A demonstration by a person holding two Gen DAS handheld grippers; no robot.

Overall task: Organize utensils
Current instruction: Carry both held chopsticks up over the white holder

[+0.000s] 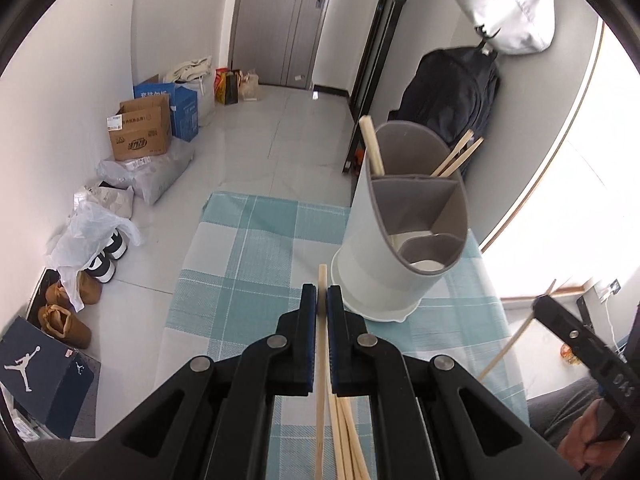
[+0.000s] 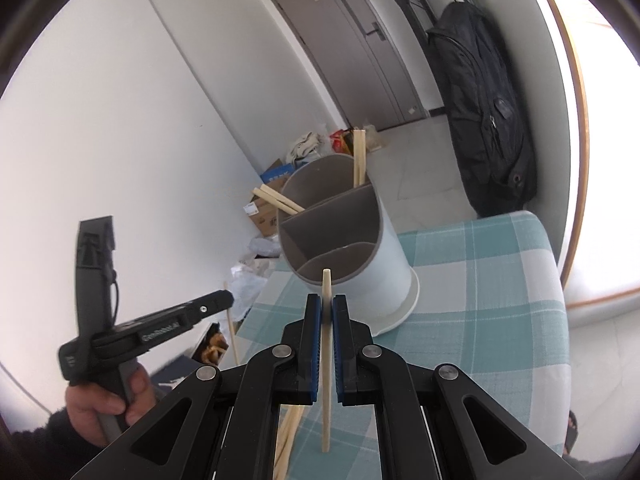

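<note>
Left hand-held gripper (image 1: 322,294) is clamped on a chopstick (image 1: 321,360); right hand-held gripper (image 2: 327,304) is clamped on another chopstick (image 2: 326,360), both below the frame-centre utensil holder (image 1: 400,240).

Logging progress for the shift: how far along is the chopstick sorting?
Partway. Several chopsticks already stand in the holder. The left gripper and right gripper each clamp one chopstick. Loose chopsticks are left on the checked cloth.
</note>
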